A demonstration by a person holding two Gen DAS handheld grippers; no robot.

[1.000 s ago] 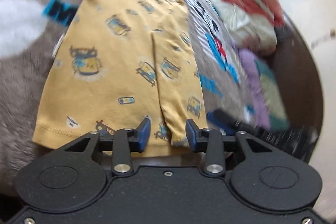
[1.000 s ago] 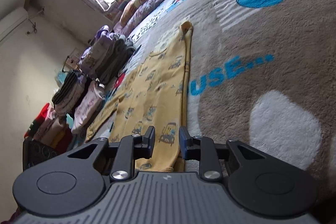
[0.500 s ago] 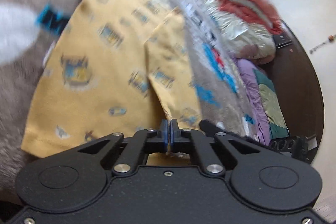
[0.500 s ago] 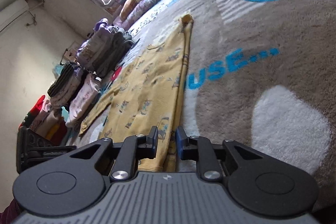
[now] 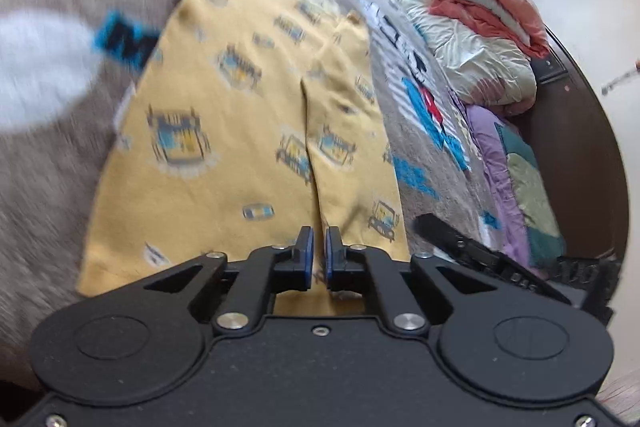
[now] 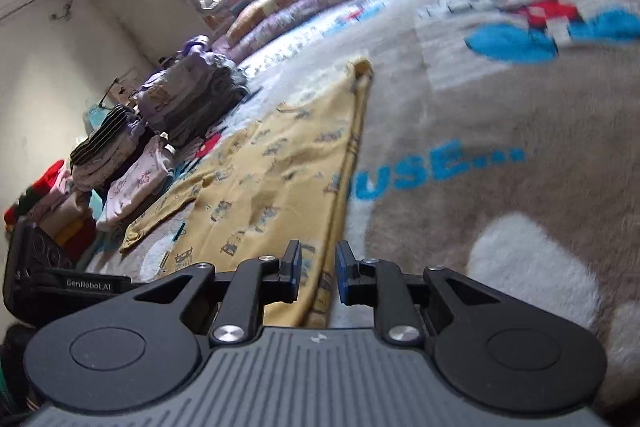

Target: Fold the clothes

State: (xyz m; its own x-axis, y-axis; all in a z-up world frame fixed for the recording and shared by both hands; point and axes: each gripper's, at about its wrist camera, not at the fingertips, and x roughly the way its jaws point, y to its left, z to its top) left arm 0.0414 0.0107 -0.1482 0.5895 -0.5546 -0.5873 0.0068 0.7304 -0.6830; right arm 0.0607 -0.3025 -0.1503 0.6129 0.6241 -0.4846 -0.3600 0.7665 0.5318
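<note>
The left gripper [image 5: 316, 253] pinches the near hem of the yellow shirt [image 5: 240, 131] lying flat on the blanket [image 6: 500, 115], and the right gripper [image 6: 318, 273] clamps its side edge, probably to lift and fold it.

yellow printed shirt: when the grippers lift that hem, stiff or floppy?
Probably floppy: the yellow shirt lies flat, thin and creased on the fuzzy blanket. Likely light. Its hem sits between the left gripper's nearly closed pads, so it should drape.

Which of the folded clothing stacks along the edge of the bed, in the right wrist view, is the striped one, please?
The dark striped stack, between the taller grey-purple pile behind it and the pale printed stack in front. Only it shows dark and light stripes.
</note>
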